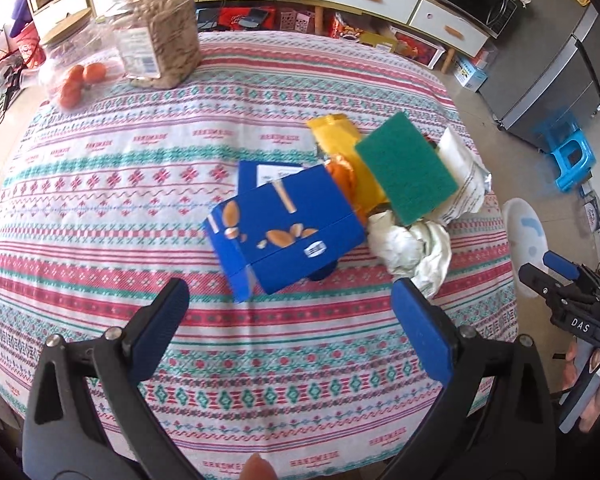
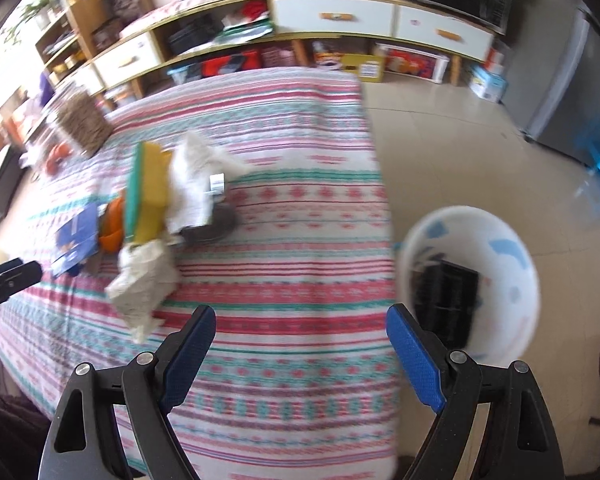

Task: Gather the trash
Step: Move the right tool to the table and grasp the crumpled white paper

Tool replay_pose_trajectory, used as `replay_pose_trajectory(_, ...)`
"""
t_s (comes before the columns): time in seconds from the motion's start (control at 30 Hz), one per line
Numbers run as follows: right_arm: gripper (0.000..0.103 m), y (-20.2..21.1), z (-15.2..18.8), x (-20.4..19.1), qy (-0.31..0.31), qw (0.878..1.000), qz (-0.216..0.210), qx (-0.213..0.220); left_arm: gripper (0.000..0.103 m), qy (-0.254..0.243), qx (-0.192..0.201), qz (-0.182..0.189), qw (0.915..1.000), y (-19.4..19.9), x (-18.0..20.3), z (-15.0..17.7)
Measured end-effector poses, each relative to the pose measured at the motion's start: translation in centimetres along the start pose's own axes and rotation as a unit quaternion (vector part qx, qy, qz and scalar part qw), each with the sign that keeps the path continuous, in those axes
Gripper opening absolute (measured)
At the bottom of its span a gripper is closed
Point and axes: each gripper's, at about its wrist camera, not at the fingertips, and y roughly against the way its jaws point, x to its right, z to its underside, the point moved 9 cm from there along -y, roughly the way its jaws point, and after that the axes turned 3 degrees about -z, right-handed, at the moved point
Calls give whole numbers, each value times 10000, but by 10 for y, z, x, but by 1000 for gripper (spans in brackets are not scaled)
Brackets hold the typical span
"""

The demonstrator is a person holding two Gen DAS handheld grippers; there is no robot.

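**Both grippers empty, trash pile untouched on table**

Left wrist view: left gripper (image 1: 290,320) has its jaws spread wide, nothing between them, poised above the patterned tablecloth (image 1: 100,208) just short of the pile. Nearest item is a blue carton (image 1: 284,232), lying tilted. Behind and right of it: a yellow wrapper (image 1: 336,130), a green sponge (image 1: 406,166) resting on top, a crumpled white bag (image 1: 462,172), and a wad of tissue (image 1: 410,246) touching the carton's right end. Far left of the table: a jar (image 1: 158,28) and a bag of oranges (image 1: 76,80), well apart from the pile, probably not trash. The right gripper (image 1: 556,272) shows at the right edge, beyond the table.

Right wrist view (blurred): right gripper (image 2: 300,344) also spread and empty, over the table's near edge. White bin (image 2: 470,280) stands on the floor just beside the table, with something dark already inside.

Judgement: pickup step not yet begun. Next move calls for the left gripper to go forward and down, straddle the carton's narrow side, close, then carry across to the bin. The sponge may slip if the pile shifts.
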Motion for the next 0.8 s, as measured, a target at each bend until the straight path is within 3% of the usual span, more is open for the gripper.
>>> replay_pose_trajectory(0.3,88,-31,-6,-67,409,9984,-328,-194,101,155,-148,-161,9996,-6,-41,16)
replay_pose_trajectory(0.67,88,-80,-16,-98,166,9957,-794,-457,101,336,-171,-222,9990,-7,-68,22)
replay_pose_trajectory(0.7,85,-85,-16,-100,132,9951,-845,-498,101,316,-162,-223,9991,-6,-67,22)
replay_pose_trajectory(0.8,54,-91,-15,-109,77,9918,-1110,-626,101,176,-92,-209,9996,-8,-63,15)
